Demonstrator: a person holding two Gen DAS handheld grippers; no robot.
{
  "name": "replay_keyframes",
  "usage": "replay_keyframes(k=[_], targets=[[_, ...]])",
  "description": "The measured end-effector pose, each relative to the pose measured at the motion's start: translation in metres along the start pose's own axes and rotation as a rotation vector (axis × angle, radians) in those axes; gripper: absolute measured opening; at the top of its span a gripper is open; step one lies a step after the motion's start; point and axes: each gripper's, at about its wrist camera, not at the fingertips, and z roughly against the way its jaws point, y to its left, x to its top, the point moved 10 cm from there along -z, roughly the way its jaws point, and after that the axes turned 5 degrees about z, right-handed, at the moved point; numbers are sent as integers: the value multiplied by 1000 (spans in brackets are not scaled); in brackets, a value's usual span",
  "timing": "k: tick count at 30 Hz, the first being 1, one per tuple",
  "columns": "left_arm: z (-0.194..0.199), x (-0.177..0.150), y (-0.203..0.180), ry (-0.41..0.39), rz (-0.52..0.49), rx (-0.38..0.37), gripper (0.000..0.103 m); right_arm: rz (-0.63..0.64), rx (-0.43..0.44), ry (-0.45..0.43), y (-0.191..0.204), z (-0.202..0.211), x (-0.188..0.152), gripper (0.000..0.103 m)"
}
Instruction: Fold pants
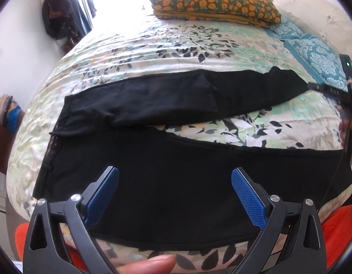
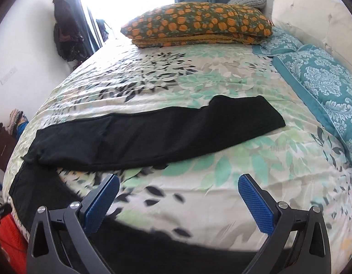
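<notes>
One pair of black pants (image 1: pixel 153 182) is spread flat on the bed (image 1: pixel 153 45), over a leaf-print cover. Two legs are seen: the far leg (image 2: pixel 153 132) runs across the middle of the bed toward the teal pillows, and the near leg (image 1: pixel 221 171) lies along the near edge. The legs are joined at the waist on the left and parted by a wedge of bare cover.

The left gripper (image 1: pixel 174 189) is held above the near leg, with its jaws wide apart and nothing between them. A fingertip (image 1: pixel 148 263) is visible at the bottom edge of the left view. The right gripper (image 2: pixel 178 194) is held above the bare cover between the two legs, likewise wide open and empty. In the left view, the right device (image 1: pixel 335 91) is seen at the right edge, near the end of the far leg.

Nothing lies on the pants. At the far side of the bed, one orange-flowered pillow (image 2: pixel 198 22) rests on a folded yellow blanket (image 2: pixel 198 40). Two teal patterned pillows (image 2: pixel 324 80) lie along the right side, against a white headboard (image 2: pixel 313 16). Dark clothing (image 2: pixel 66 34) hangs on the left wall beside a bright window (image 2: pixel 130 0). Red fabric (image 1: pixel 335 226) is visible at the lower corners of the left view.
</notes>
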Motion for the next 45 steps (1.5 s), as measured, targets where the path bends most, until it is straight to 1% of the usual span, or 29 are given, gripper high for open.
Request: replay_keyframes(k=[3,4,5,7,10,11,12,13,14,15,16,18,19,21,23,25,28,29,30,31,32,33,35,37,39,41,42,43,45], targets=[[-15,-10,10,39,6,40,100,-108,-140,47,-107,-68,61,100],[-21,-14,12,55,5,54,100,-135,-156,79,-132,-88,76,97],[-27,-17,15,71,4,68,100,-167,-132,122,-149,-109,86,93],[-38,-22,19,103,6,91,100,-179,-128,210,-168,-145,96,92],[-50,-26,23,134,16,108,100,-63,-174,261,-167,-182,106,86],[-53,-27,24,140,16,110,100,-28,-182,288,-166,-193,104,86],[-55,-28,23,145,12,112,100,-14,-173,322,-165,-203,98,82],[-58,-29,22,148,6,115,100,-27,-120,324,-160,-207,97,74],[-60,-30,21,153,2,117,100,-35,-88,295,-157,-203,100,51],[-61,-30,20,156,0,114,100,-21,-51,286,-153,-199,104,15],[-62,-31,19,159,0,109,100,29,-84,293,-150,-193,103,14],[-65,-31,14,160,0,98,100,246,-260,290,-147,-179,99,13],[-66,-31,11,160,0,91,100,314,-348,271,-151,-173,98,13],[-68,-32,5,164,-5,77,100,258,-429,241,-166,-167,94,13],[-67,-33,1,165,-13,73,100,157,-447,279,-179,-177,79,14],[-65,-31,3,164,-5,71,100,125,-473,243,-179,-178,77,16],[-69,-11,26,134,26,97,100,107,-544,200,-182,-164,81,42],[-73,3,38,102,40,123,100,97,-554,171,-183,-154,86,67],[-79,20,54,67,51,151,100,83,-546,120,-179,-140,91,82],[-86,36,73,36,64,193,100,73,-544,72,-170,-125,94,83],[-94,54,93,2,90,238,100,67,-525,42,-159,-113,97,83],[-104,70,112,-31,115,269,100,61,-454,21,-140,-104,96,83],[-129,89,153,-55,164,365,100,25,-205,12,-86,-98,83,83],[-162,89,188,4,191,458,100,-1,0,52,-29,-102,61,83],[-187,78,211,55,213,483,101,10,104,124,22,-117,32,85],[-187,73,218,50,248,431,101,59,128,234,59,-142,1,86],[-178,71,220,59,252,443,101,98,65,247,66,-148,-7,89],[-165,69,221,61,248,455,100,133,6,218,71,-144,-8,88],[-130,65,210,11,229,403,100,104,30,199,88,-121,-10,88]])
